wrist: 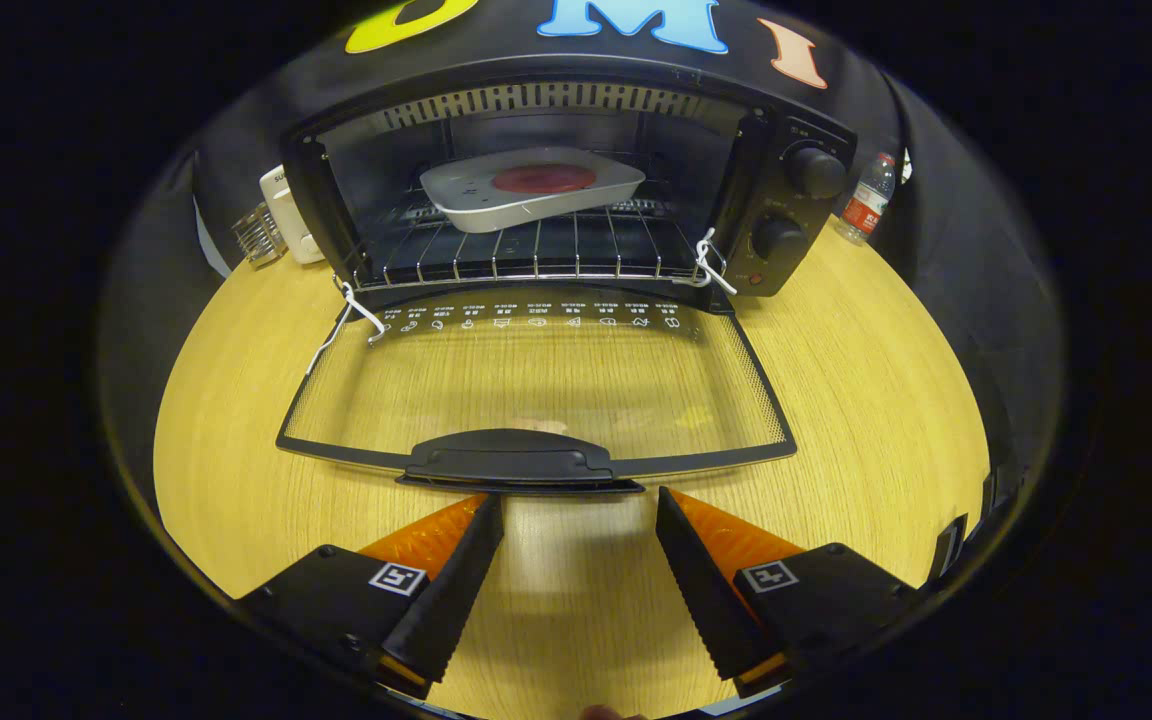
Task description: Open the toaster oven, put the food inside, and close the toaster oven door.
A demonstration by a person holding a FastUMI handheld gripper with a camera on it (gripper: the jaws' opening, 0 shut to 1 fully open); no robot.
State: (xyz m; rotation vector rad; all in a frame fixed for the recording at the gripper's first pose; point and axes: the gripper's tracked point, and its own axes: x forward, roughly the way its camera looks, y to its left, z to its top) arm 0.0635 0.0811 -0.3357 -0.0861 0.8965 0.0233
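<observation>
Toaster oven [576, 180] stands at far side of wooden worktop [856, 400], door [536, 385] folded fully down and flat. White tray [531, 190] with red food [544, 179] rests on wire rack [536, 250] inside cavity. Door handle [511, 460] lies just ahead of fingertips. Gripper [579, 505] released, fingers spread wide, grasping nothing, tips close to handle's near edge. Two control knobs [814, 172] on oven's right panel. Water bottle [866, 200] beyond oven's right side; white object [288, 212] and clear ridged item [256, 237] to its left.

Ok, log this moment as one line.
gripper: open, holds nothing, just short of door handle | oven door: folded down flat | dish of food: on rack inside | left to do: close door
</observation>
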